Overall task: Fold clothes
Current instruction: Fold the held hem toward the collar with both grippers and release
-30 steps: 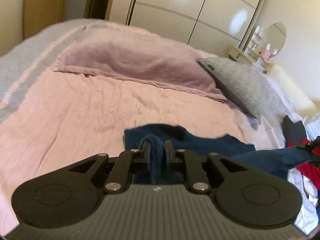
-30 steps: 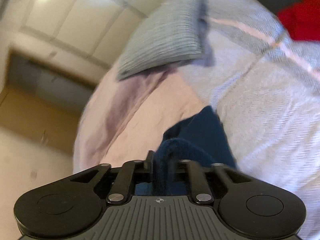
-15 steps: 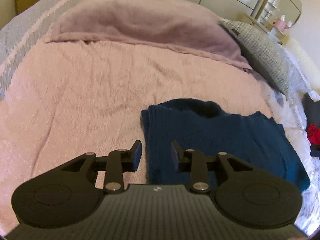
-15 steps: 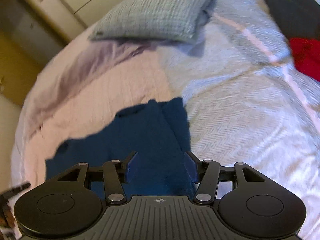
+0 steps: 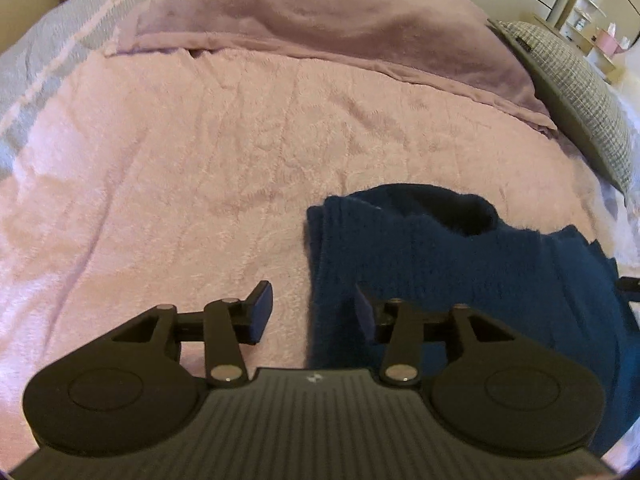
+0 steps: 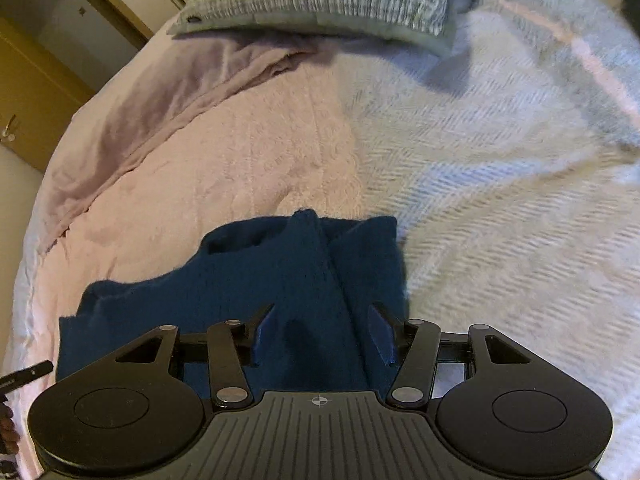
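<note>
A dark blue knit sweater (image 5: 460, 264) lies spread on the pink bedspread (image 5: 200, 160), its neck opening toward the pillows. My left gripper (image 5: 314, 304) hovers over the sweater's left edge; its jaws are opening, and the pads press on nothing. In the right wrist view the same sweater (image 6: 280, 280) lies below my right gripper (image 6: 322, 330), which stands open over the folded right side, with the cloth beneath and not pinched.
A mauve pillow (image 5: 320, 28) and a grey checked pillow (image 5: 576, 80) lie at the head of the bed. A pale blue-white blanket (image 6: 500, 200) covers the bed's right side. A wardrobe (image 6: 36, 92) stands beyond. The tip of the other gripper (image 6: 28, 374) shows at lower left.
Both grippers held bunched blue cloth a second ago; both have let go and sunk toward the bed. The sweater now lies flat, and the right view has rolled level.
</note>
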A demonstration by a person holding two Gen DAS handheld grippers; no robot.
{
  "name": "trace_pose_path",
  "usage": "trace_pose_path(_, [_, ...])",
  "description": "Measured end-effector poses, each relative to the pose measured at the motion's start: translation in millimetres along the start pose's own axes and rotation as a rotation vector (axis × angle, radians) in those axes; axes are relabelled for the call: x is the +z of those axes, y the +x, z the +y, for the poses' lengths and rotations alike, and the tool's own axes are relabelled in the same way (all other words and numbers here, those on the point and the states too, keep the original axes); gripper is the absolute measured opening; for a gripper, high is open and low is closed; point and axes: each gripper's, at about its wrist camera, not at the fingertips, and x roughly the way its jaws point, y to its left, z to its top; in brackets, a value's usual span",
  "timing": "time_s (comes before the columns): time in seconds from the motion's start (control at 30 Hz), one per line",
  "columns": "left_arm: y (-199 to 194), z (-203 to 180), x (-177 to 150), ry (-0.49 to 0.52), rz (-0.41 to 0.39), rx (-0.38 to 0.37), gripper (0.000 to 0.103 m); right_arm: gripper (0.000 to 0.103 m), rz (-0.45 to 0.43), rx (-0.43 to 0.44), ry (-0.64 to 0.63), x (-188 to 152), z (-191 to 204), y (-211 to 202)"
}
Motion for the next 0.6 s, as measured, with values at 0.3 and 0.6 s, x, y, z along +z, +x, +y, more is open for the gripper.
trace_pose_path(0.3, [23,-24,-1,0.092,-0.022,-0.013,0.009,0.008,0.011,0.101,0.009,2,-7,8])
trace_pose_path(0.6, [-21,-42,4,0.204,-0.215,0.023,0.006,0.006,-0.227,0.119,-0.15,-4,13,-67])
